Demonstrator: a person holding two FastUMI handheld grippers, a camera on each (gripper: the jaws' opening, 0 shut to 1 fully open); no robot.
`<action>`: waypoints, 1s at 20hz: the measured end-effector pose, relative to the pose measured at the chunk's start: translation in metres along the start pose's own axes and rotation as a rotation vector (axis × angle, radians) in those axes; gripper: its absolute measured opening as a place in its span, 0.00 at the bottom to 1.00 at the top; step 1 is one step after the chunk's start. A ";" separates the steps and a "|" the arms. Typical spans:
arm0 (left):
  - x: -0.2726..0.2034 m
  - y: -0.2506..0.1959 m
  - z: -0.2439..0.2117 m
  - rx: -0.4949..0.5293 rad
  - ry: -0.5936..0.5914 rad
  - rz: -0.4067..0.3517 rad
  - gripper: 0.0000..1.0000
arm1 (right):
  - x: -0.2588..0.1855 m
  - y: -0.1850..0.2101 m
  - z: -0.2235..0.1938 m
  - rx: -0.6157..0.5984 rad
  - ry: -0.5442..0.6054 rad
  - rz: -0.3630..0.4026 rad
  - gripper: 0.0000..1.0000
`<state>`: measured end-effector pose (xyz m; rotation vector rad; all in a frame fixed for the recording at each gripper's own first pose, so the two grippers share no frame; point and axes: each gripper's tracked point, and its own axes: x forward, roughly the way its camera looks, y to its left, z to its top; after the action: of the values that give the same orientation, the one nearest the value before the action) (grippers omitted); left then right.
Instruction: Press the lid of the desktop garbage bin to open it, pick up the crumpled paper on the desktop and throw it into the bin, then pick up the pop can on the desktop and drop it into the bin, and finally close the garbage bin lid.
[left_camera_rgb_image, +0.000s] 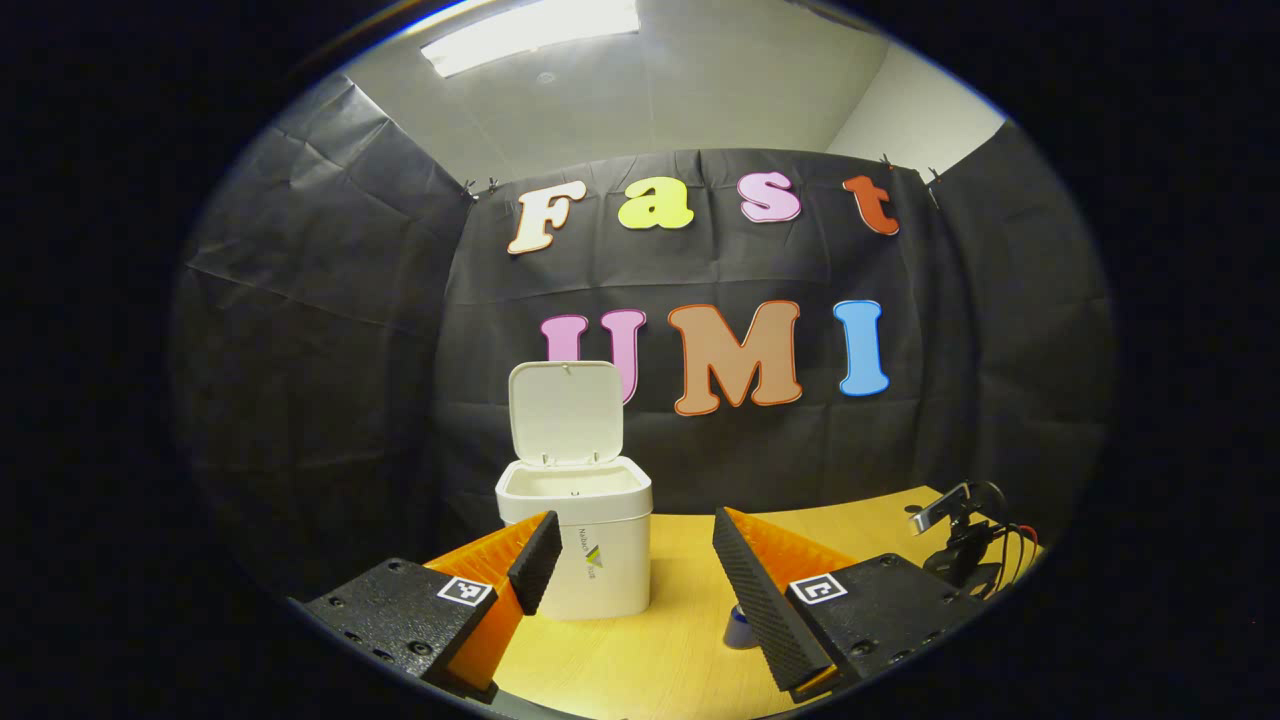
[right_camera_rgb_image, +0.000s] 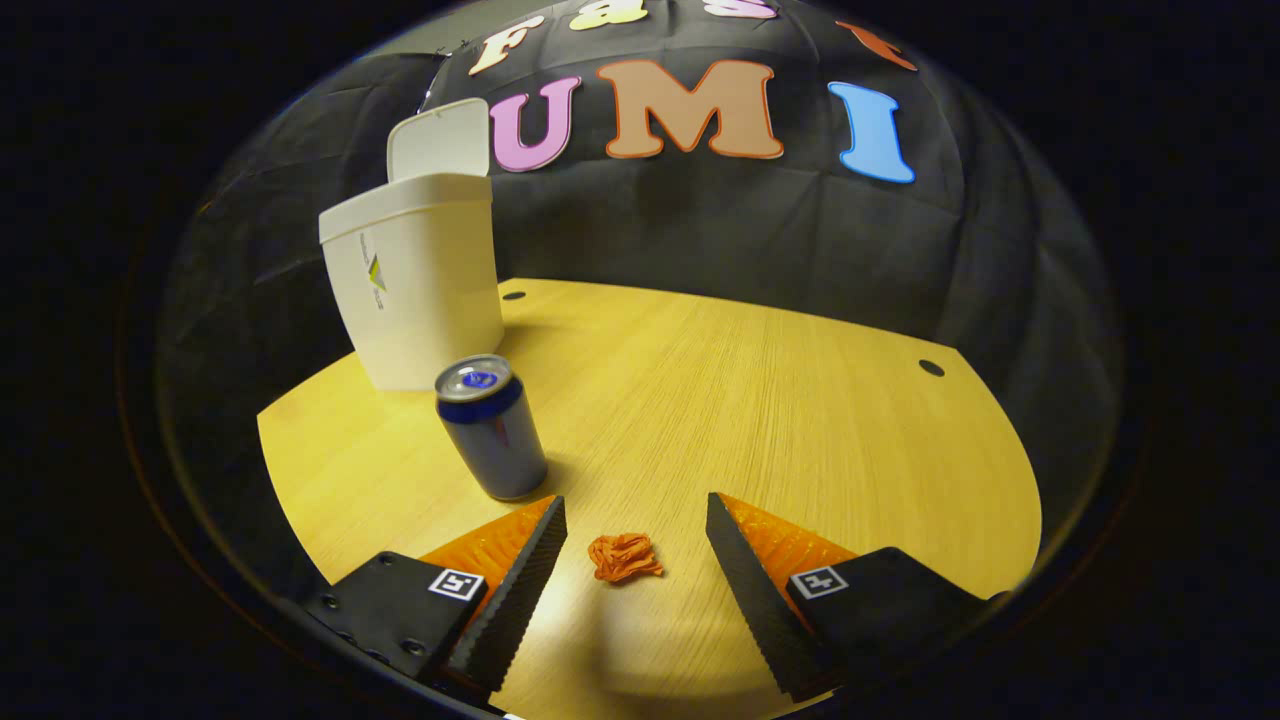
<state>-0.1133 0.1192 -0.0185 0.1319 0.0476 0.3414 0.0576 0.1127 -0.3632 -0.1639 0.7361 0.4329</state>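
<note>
Right gripper view is showing the right tongs (right_camera_rgb_image: 635, 520) gaping apart around a small orange crumpled paper (right_camera_rgb_image: 624, 557) lying on the counter (right_camera_rgb_image: 800, 400), while the left tongs (left_camera_rgb_image: 635, 535) are also gaping.

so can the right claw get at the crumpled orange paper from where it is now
Probably yes. In the right gripper view the right claw is open, and the small crumpled orange paper lies on the bare wooden desktop between its fingers. The blue pop can stands off to one side, clear of the path.
</note>
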 end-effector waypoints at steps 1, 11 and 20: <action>-0.001 0.003 -0.002 0.006 0.008 0.009 0.92 | 0.006 0.000 -0.005 -0.008 0.020 -0.002 0.94; -0.005 0.005 -0.011 0.028 0.047 0.019 0.92 | 0.026 0.010 -0.034 -0.077 0.117 0.052 0.46; 0.014 -0.012 -0.004 -0.011 0.013 -0.051 0.92 | -0.050 0.021 0.094 0.004 -0.194 0.130 0.39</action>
<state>-0.0968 0.1135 -0.0245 0.1177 0.0624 0.2919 0.0731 0.1429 -0.2600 -0.0691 0.5585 0.5624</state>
